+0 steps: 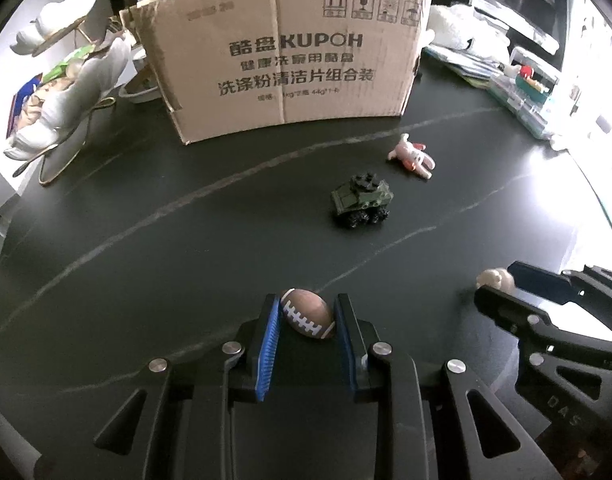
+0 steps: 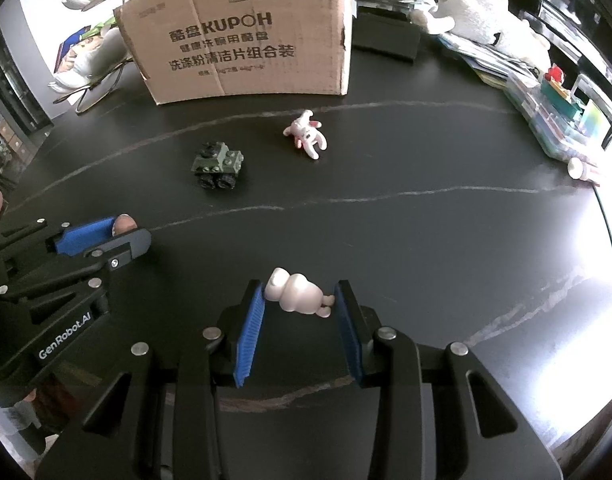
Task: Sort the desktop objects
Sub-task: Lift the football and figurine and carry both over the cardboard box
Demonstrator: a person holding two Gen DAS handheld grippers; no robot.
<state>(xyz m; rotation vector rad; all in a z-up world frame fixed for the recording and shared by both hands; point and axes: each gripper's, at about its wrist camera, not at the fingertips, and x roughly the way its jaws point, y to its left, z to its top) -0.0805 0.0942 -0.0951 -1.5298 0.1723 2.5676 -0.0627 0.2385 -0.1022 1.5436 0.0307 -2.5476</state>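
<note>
Near the tabletop's front edge, left gripper (image 1: pixel 307 316) jaws pinch the small brown toy football (image 1: pixel 307 312); right gripper (image 2: pixel 298 300) jaws clamp the light, smooth, slippery pale figurine (image 2: pixel 296 294) end to end

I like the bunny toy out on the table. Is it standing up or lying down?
Lying down. The pink-and-white bunny figure is tipped over on the dark table, limbs sprawled, near the green toy tank.

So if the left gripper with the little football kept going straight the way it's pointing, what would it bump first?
Probably the dark table: the left gripper, shut on the toy football, tilts downward. Farther along, the green toy tank sits slightly to the right, though depth is hard to judge.
</note>
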